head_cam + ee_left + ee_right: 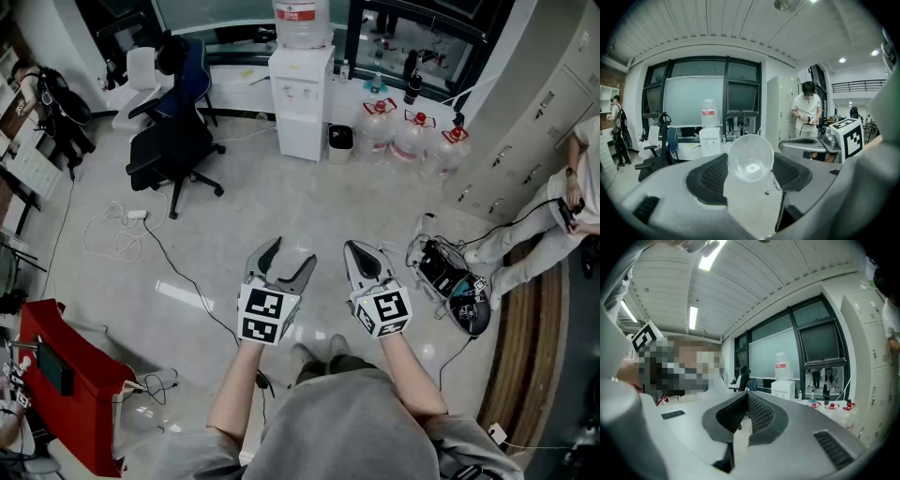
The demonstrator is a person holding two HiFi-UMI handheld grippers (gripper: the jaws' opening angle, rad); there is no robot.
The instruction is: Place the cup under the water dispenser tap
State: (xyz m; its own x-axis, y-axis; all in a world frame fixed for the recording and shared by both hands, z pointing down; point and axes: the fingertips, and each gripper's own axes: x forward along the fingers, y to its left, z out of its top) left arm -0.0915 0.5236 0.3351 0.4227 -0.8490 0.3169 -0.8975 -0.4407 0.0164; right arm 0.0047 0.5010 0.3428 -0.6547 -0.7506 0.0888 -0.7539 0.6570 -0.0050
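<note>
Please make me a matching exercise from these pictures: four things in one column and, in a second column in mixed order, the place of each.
1 clear plastic cup
2 white water dispenser
3 dark swivel office chair
4 red cabinet

a lower left corner of the head view
b held in the left gripper
c under a big water bottle
d on the floor, left of the dispenser

Pairs: 1b, 2c, 3d, 4a.

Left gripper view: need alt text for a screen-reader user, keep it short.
The left gripper holds a clear plastic cup between its black pads, the cup's open mouth toward the camera. Beyond it, a white water dispenser with a bottle on top stands by dark windows; a person stands at the right.
</note>
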